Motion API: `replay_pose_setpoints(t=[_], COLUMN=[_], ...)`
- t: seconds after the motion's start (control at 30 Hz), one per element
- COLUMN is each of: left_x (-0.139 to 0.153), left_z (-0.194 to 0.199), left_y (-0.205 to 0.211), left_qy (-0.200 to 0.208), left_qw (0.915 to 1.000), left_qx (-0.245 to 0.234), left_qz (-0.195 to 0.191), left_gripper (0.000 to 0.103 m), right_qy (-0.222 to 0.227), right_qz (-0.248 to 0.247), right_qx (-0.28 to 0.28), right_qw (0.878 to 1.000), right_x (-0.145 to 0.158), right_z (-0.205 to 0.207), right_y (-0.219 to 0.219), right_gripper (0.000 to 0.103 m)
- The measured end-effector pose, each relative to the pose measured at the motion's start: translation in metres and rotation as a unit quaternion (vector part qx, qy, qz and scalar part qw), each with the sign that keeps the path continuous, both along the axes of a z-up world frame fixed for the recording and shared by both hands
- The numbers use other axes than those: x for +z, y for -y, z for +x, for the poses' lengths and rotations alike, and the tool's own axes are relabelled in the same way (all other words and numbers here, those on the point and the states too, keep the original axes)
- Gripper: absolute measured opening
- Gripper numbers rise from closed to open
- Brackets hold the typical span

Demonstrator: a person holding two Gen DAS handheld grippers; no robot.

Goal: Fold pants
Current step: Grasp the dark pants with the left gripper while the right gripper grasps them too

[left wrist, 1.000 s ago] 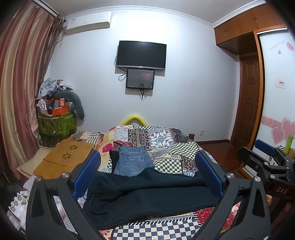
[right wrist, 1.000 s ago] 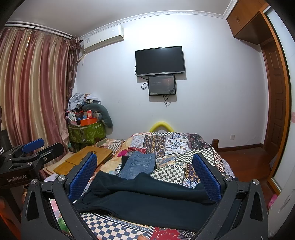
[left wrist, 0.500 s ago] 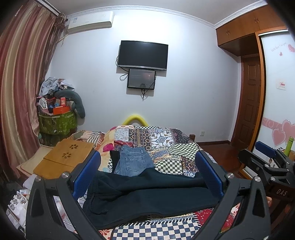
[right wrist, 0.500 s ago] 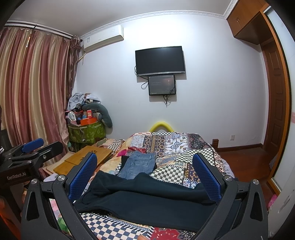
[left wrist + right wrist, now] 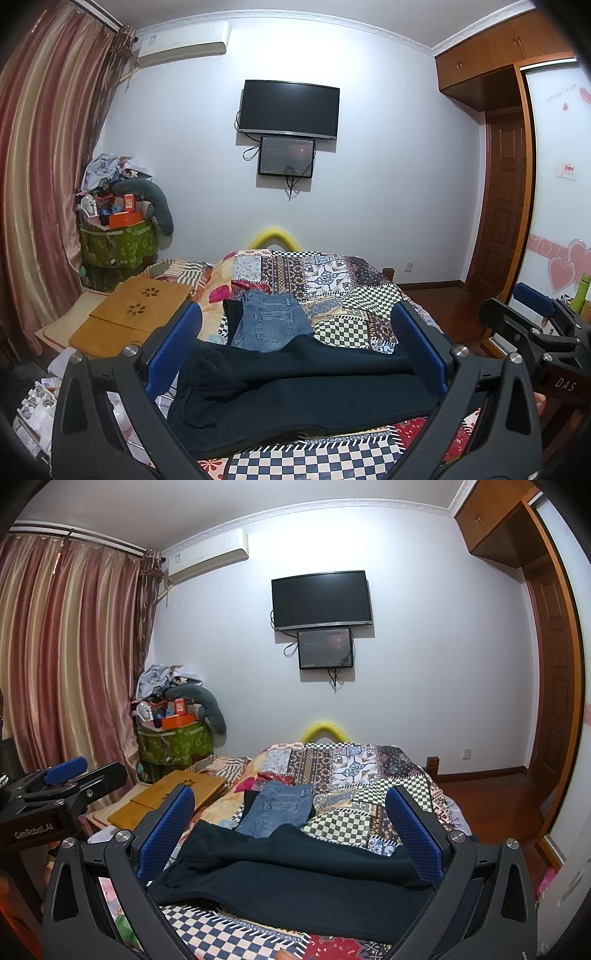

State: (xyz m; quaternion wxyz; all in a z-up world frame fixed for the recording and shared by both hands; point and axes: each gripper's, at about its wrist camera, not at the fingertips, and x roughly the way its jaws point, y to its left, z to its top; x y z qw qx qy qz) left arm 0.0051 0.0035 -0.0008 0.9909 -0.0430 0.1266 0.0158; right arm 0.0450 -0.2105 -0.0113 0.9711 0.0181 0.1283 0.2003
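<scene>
Lying flat: two pants [image 5: 303, 391], [image 5: 271, 325]

Evenly lit from overhead, soft and slightly cool on the white wall [image 5: 388, 177]. Strong fisheye bending at the edges (curtain [image 5: 55, 657] and wardrobe [image 5: 517, 147] bowed, black vignette in the corners). Sharp focus throughout, no motion blur. Faint shadows under the TV [image 5: 320, 599]. Dark pants [image 5: 295, 387] nearly detail-free, swallowed in low contrast. No harsh glare anywhere.
</scene>
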Motion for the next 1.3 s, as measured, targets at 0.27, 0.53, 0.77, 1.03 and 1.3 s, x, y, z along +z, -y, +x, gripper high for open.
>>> replay_pose_setpoints(t=[0.27,0.53,0.77,1.03,1.3], left_x=[-0.005,-0.015,-0.051,-0.111,-0.198], left_z=[0.015,0.087,0.171,0.258,0.328], left_y=[-0.006,-0.03,-0.07,-0.132,-0.191], left_qy=[-0.004,-0.047,-0.11,-0.211,-0.324], left_qw=[1.0,0.9983,0.9909,0.9733,0.9412], left_qx=[0.0,0.006,0.031,0.064,0.095], left_qz=[0.0,0.033,0.072,0.063,0.011], left_gripper=[0.103,0.103,0.103,0.097,0.077], right_qy=[-0.011,-0.05,-0.097,-0.171,-0.239], right_qz=[-0.006,-0.06,-0.119,-0.171,-0.194], right_qx=[-0.005,-0.016,-0.012,0.011,0.06], right_qw=[1.0,0.997,0.988,0.97,0.95], right_x=[-0.007,-0.026,-0.057,-0.105,-0.149], right_z=[0.012,0.067,0.133,0.2,0.251], right_y=[0.001,0.0,0.005,0.003,-0.005], right_gripper=[0.103,0.103,0.103,0.103,0.102])
